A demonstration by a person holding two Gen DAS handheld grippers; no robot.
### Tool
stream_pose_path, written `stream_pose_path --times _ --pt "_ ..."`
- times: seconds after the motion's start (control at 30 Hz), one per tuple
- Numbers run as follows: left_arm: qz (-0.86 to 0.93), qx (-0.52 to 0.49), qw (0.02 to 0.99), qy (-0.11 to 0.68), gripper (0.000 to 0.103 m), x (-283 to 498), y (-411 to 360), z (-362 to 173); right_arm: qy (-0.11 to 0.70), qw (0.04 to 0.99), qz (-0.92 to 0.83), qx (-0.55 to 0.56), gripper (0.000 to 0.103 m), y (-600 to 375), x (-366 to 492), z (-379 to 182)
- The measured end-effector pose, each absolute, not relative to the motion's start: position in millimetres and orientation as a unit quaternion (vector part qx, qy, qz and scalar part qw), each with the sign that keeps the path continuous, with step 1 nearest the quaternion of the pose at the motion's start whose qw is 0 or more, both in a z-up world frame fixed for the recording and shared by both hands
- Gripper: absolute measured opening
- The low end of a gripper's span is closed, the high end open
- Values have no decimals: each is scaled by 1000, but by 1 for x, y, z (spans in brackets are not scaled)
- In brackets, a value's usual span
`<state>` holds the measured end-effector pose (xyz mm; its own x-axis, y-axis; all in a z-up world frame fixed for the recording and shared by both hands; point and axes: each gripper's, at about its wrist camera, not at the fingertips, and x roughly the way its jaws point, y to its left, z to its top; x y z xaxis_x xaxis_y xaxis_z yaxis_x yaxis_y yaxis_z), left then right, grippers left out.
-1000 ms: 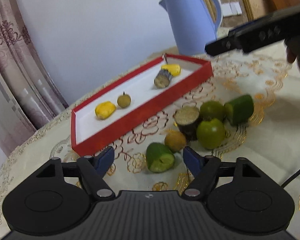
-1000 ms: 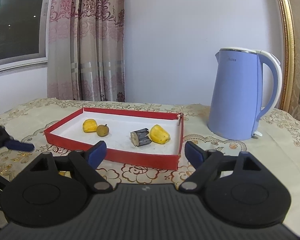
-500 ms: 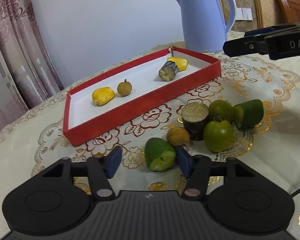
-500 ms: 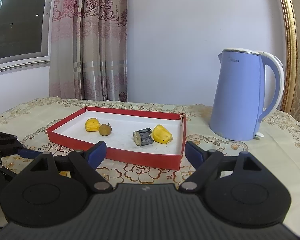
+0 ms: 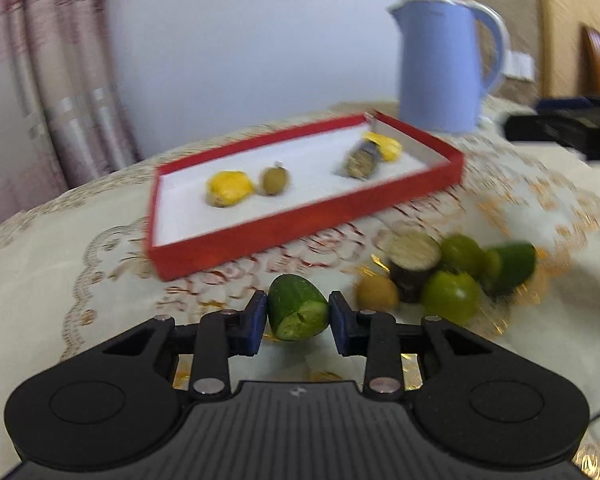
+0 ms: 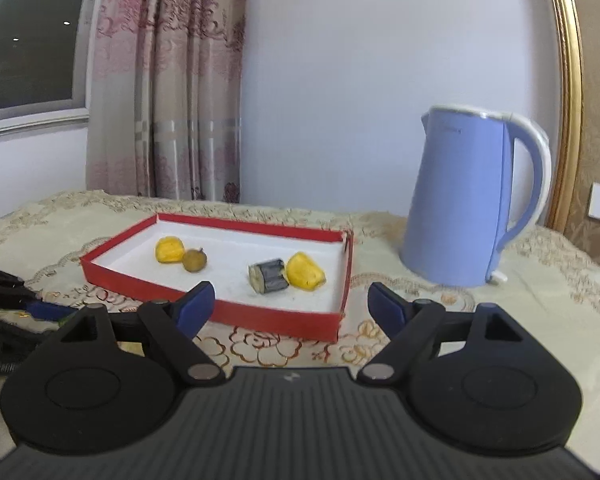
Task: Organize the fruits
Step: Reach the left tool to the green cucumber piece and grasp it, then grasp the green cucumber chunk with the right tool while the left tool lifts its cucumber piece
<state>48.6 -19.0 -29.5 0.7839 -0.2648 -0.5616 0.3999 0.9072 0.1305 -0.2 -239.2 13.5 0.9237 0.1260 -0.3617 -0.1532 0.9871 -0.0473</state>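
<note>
My left gripper (image 5: 298, 316) is shut on a green cucumber piece (image 5: 298, 307) just above the tablecloth. To its right lie a brown longan (image 5: 378, 294), a dark sugarcane stub (image 5: 414, 258), two green fruits (image 5: 450, 298) and another cucumber piece (image 5: 512, 262). The red tray (image 5: 300, 236) behind holds two yellow pieces (image 5: 228, 188), a longan (image 5: 275, 181) and a dark stub (image 5: 360, 162). My right gripper (image 6: 290, 302) is open and empty, in front of the tray (image 6: 276, 314).
A blue kettle (image 6: 468, 200) stands right of the tray on the embroidered tablecloth. Curtains (image 6: 164, 80) and a wall are behind. The left gripper's body (image 6: 8, 308) shows at the right wrist view's left edge.
My left gripper moved forward and closed its fingers on the nearest cucumber piece. My right gripper drifted slightly and stayed open.
</note>
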Motion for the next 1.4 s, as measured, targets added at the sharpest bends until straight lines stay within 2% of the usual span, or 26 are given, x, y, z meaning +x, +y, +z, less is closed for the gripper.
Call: stream_pose_path --times 0.2,0.27,0.33,0.4,0.53,0.97,1.03,1.13,1.2,1.4 --pt "-133 69 952 267 33 53 2 -19 210 965 122 -97 82 -224 -18 7" --pt "-127 59 955 260 33 53 6 -15 223 957 146 -115 75 -219 -21 1" --pt "-122 61 958 254 33 52 7 -14 240 947 168 -134 74 -211 -21 -5" --pt "-123 59 958 254 33 53 7 -13 254 938 185 -149 66 -205 -21 -9" --pt "-123 64 957 253 33 52 5 -14 277 927 201 -154 57 -200 -16 -18" --pt "-123 69 957 252 33 52 4 -15 311 906 226 -178 50 -190 -1 -37" --pt "-123 69 957 252 33 52 4 -16 309 907 219 -185 43 -189 -2 -37" --pt "-123 72 957 253 33 53 3 -17 310 907 218 -185 39 -192 -3 -36" --pt "-122 74 957 253 33 53 2 -17 312 906 211 -190 33 -193 -2 -37" --pt "-121 74 958 250 33 52 3 -17 316 907 211 -182 32 -197 0 -37"
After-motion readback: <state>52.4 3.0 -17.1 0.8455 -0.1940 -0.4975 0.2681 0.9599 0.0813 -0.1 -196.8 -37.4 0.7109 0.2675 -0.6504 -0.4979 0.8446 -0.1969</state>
